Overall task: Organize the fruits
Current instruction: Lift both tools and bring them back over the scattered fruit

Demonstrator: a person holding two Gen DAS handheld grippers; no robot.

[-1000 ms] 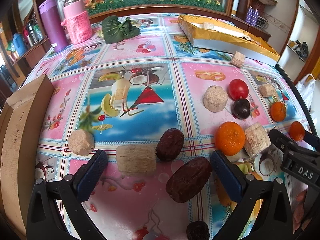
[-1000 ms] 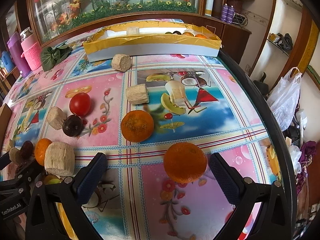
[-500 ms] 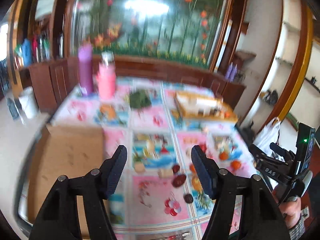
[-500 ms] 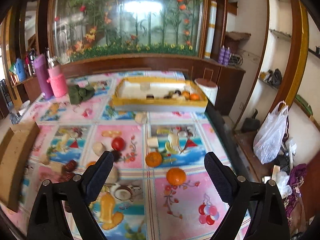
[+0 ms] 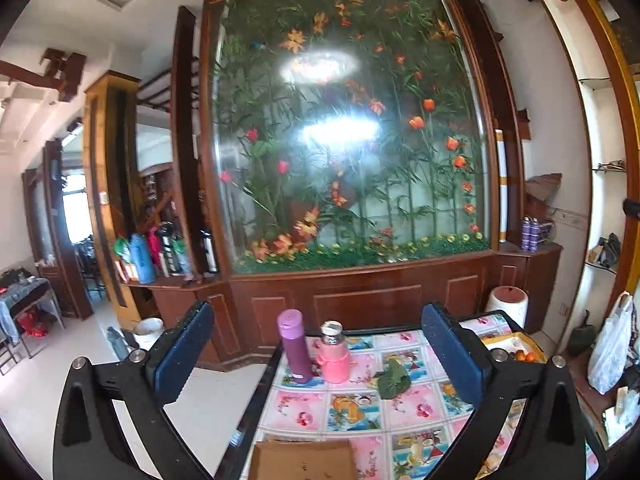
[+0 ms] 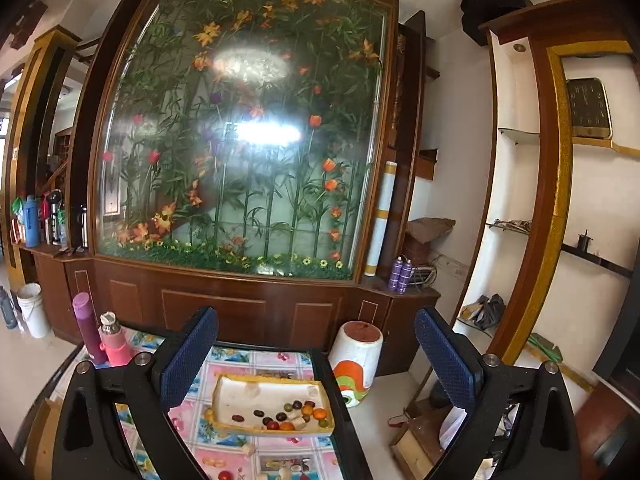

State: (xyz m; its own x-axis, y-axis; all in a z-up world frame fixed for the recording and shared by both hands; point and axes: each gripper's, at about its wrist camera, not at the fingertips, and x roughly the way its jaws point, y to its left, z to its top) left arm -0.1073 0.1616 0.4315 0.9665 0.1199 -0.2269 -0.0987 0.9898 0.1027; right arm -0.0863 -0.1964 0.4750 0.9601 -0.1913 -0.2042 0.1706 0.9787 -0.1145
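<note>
"Glass fills most of both views. A big glass wall point(image 5: 348, 140) has green stalks and orange and red flowers behind it, and brown wood cupboards run below."

"What comes next?"

"The table point(image 5: 304, 412). It sits low in the views, under a pink and blue picture cloth. A brown cardboard box point(image 5: 304, 462) lies at its near edge in the left view."

"Where are the fruits?"

"Most of them sit in the yellow tray point(image 6: 264, 379) on the far part of the table. The fruits point(image 6: 319, 413) crowd its near right corner: orange ones, dark ones, a red one, with some pale chunks. A red tomato point(image 6: 225, 475) lies out on the cloth, well apart from the tray."

"And the tongs?"

"The left gripper point(image 5: 316, 320) is wide apart. Its jaws have just been opening, and nothing is between them. The right gripper point(image 6: 316, 320) is wide too. Its jaws have also just been opening, with nothing between them. Both hang high over the table and touch nothing."

"Anything small?"

"A purple bottle point(image 5: 295, 346) and a pink bottle point(image 5: 333, 354) stand upright side by side at the far edge. A green leafy thing point(image 5: 394, 378) lies just beside them."
</note>
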